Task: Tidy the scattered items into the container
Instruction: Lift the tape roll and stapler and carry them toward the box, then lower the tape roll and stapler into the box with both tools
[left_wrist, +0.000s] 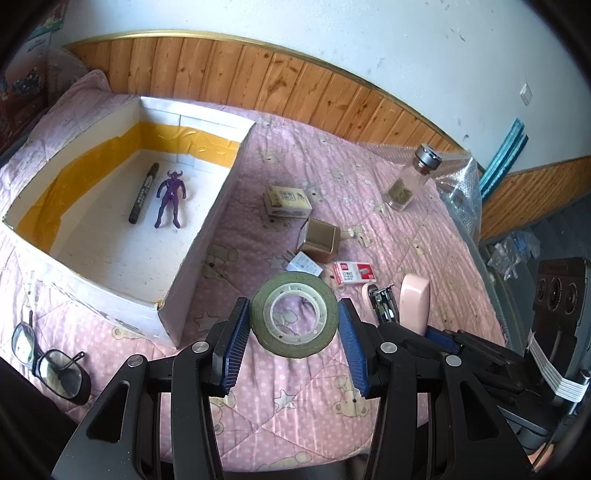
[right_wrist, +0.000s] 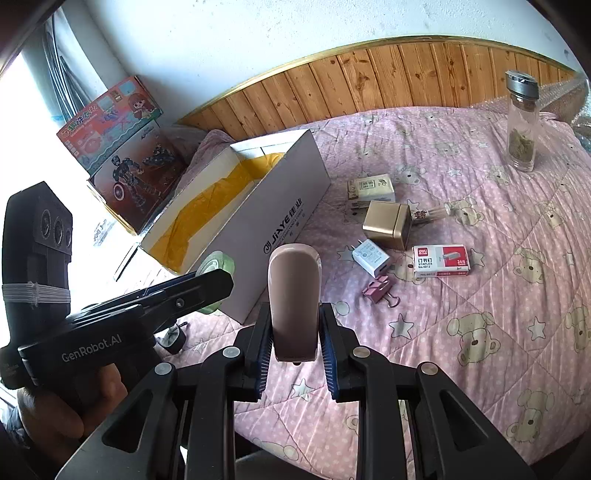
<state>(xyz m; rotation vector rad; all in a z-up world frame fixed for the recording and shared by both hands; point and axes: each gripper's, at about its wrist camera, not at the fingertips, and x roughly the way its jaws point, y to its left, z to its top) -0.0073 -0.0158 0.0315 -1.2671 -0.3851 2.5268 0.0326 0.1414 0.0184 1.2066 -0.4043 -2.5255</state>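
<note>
Left gripper (left_wrist: 294, 328): ribbed blue pads pressed on either side of a roll of tape (left_wrist: 294, 320), jaws wide to span it. Roll is a dull green ring around a translucent plastic core, held off the quilt (left_wrist: 295, 406). Right gripper (right_wrist: 294, 332): jaws narrow, clamped on a pink stapler (right_wrist: 293, 302), smooth rounded plastic shell, standing upright between the pads.

Container (left_wrist: 110, 236): open white cardboard box, rectangular, yellow tape band lining the inner walls. It sits on the quilt to the left of the scattered items. Quilt is pink, dotted, stitched in diamonds, with bear and star prints.

Left wrist view only: box interior, holding a black marker (left_wrist: 143, 194) and a glossy purple horned figure (left_wrist: 170, 199), lying side by side, apart. Glasses (left_wrist: 48, 363) with dark frames lie on the quilt near the box's front corner. The stapler's open metal underside shows here.

Right wrist view only: printed lettering on the box's outer long wall; a pink binder clip (right_wrist: 378, 290); colourful printed toy cartons (right_wrist: 122, 147) stacked beyond the box; a hand (right_wrist: 66, 402) wrapped around the left gripper's black handle.

Both views: gold metallic square tin (right_wrist: 388, 223), white plug charger (right_wrist: 371, 257), red-and-white staples carton (right_wrist: 441, 261), beige printed packet (right_wrist: 371, 188), upright clear bottle (right_wrist: 521, 122) with grey metal cap and brownish matter at the bottom. All loose on the quilt, outside the box.
</note>
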